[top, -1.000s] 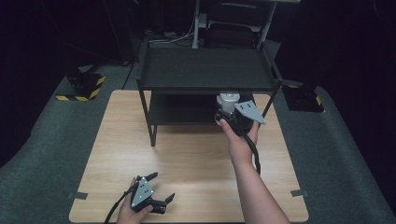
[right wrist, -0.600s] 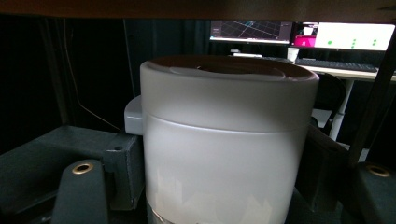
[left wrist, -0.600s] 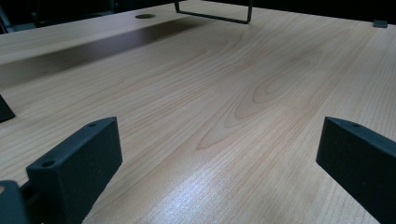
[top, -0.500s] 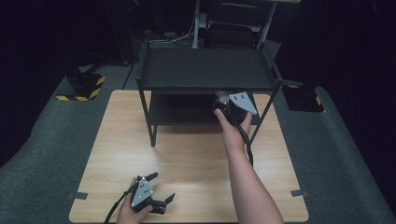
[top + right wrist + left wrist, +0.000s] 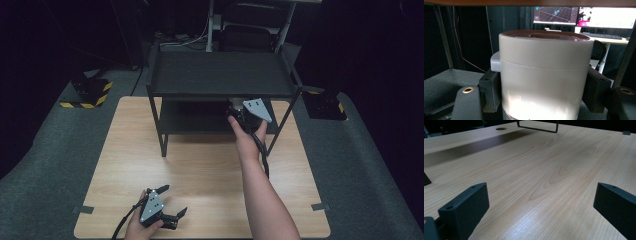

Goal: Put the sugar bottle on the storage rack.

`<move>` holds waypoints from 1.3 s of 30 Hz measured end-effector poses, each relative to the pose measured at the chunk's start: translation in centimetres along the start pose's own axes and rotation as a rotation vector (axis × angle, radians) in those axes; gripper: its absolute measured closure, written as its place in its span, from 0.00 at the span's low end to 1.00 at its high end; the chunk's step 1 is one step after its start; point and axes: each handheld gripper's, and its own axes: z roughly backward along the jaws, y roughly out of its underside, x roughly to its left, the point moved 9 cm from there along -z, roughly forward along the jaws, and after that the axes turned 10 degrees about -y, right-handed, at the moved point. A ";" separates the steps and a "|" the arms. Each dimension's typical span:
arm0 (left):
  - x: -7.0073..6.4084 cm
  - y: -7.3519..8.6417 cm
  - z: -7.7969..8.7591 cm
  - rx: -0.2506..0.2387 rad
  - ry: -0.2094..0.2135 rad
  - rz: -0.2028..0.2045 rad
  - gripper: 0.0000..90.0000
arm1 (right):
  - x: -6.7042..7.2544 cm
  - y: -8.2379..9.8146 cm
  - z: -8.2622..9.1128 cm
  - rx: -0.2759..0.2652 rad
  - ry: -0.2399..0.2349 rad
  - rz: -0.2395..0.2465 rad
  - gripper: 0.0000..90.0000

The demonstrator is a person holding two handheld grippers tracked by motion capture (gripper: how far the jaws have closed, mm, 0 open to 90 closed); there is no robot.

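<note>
A white cylindrical cup (image 5: 546, 75) with a brownish inside rim is clamped between the black jaws of my right gripper (image 5: 544, 95). In the high view my right gripper (image 5: 239, 111) reaches under the top shelf (image 5: 220, 72) of a black two-level rack, over its lower shelf (image 5: 192, 119); the top shelf hides the cup there. My left gripper (image 5: 173, 200) lies near the front edge of the wooden table (image 5: 200, 165), open. In the left gripper view my left gripper (image 5: 541, 207) has nothing but bare table (image 5: 549, 165) between its jaws.
Yellow-and-black striped blocks (image 5: 87, 92) (image 5: 325, 106) sit on the grey floor on either side of the table. Tape marks (image 5: 82, 209) (image 5: 320, 206) flag the table's front corners. Monitors (image 5: 584, 16) glow behind the rack. A rack foot bar (image 5: 537, 127) crosses the table far ahead.
My right gripper has carried the white cup forward under the rack's top shelf, which now hides the cup in the high view. The left gripper has stayed put.
</note>
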 end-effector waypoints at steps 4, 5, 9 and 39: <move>0.0 0.0 0.0 0.000 -0.001 -0.001 0.01 | -0.1 0.0 0.0 0.001 -0.006 -0.004 0.33; 0.0 0.0 0.0 -0.001 0.000 0.000 0.01 | -0.2 0.0 0.0 0.003 -0.010 -0.010 0.30; 0.0 0.0 0.0 0.000 0.001 0.001 0.01 | -0.3 -0.1 0.1 0.010 -0.025 -0.038 0.16; -0.1 0.0 -0.1 0.003 -0.002 -0.003 0.01 | 0.1 0.8 5.7 -0.040 -0.124 0.022 0.00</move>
